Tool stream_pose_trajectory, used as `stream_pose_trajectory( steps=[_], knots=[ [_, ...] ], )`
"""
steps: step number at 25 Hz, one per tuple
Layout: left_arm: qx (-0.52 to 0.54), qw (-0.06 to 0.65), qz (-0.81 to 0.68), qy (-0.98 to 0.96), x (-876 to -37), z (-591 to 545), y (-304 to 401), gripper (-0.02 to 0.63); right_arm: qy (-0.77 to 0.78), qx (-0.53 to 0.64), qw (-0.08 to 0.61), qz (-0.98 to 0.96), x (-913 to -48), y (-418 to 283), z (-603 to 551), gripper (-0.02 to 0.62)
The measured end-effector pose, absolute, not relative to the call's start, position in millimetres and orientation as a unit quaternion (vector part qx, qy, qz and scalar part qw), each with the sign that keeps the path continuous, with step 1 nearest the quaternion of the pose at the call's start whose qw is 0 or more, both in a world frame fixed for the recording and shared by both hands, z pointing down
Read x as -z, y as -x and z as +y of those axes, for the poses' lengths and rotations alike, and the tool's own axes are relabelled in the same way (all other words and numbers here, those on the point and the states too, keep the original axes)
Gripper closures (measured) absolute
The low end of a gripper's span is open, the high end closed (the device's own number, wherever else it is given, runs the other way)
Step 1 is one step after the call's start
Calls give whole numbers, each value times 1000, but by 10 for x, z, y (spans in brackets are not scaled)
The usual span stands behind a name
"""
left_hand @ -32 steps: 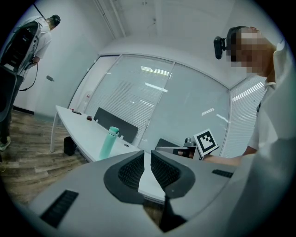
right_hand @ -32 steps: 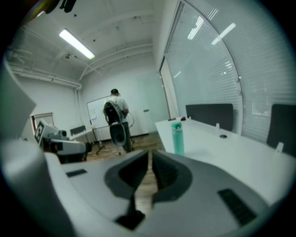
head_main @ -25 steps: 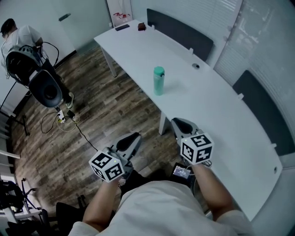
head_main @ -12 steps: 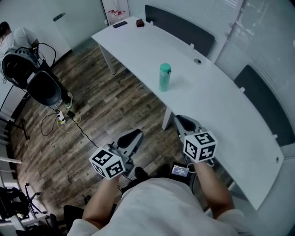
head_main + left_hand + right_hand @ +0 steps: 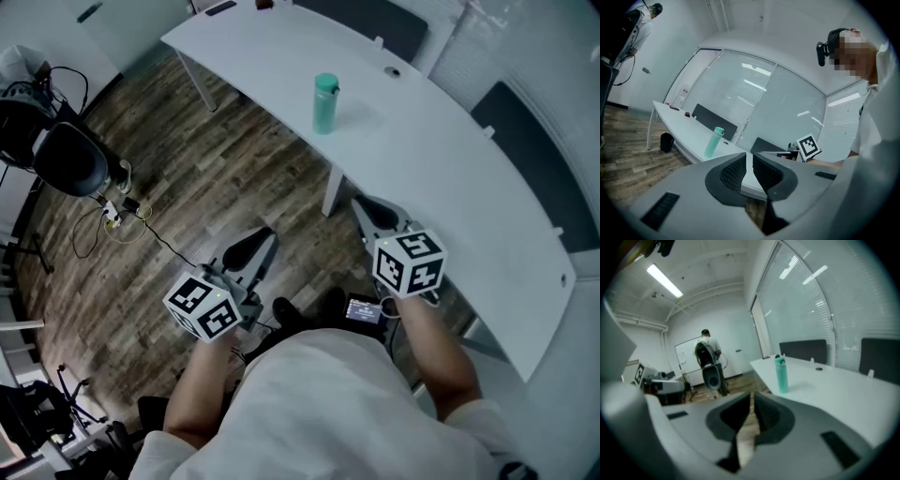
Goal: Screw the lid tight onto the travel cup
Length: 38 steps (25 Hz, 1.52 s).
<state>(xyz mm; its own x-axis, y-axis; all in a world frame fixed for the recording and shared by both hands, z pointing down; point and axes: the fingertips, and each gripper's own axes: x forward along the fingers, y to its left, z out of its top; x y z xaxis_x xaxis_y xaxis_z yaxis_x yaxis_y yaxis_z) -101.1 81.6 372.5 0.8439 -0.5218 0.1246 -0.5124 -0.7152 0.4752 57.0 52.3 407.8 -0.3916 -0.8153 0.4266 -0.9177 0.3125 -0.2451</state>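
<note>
A teal travel cup [image 5: 324,103] with its lid on top stands upright on the long white table [image 5: 441,159], well ahead of both grippers. The same cup [image 5: 713,142] shows small in the left gripper view and to the right of centre in the right gripper view [image 5: 781,374]. My left gripper [image 5: 251,249] hangs over the wood floor, short of the table, shut and empty. My right gripper [image 5: 373,212] is at the table's near edge, shut with nothing between its jaws. Neither touches the cup.
A black office chair [image 5: 66,155] and cables [image 5: 122,211] sit on the wood floor at the left. Dark chair backs [image 5: 525,141] line the table's far side. A person [image 5: 707,357] stands at the far end of the room. Small dark items [image 5: 220,7] lie at the table's far end.
The view has shifted: the cup and table now sit higher in the head view. Both grippers stay shut and held low in front of the person.
</note>
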Motion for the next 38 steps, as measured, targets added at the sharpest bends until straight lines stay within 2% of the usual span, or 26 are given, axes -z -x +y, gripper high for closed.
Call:
stream_pose_trajectory(
  steps=[20,38],
  knots=[
    [3,258,-254,-932,-3734,882,754,542,-529,-195,150,-812,-4056,-590,658,574],
    [-2,258,-255,-932,-3786,848,752,541,-529,-195,152,-812,-4138,-574,611,574]
  ],
)
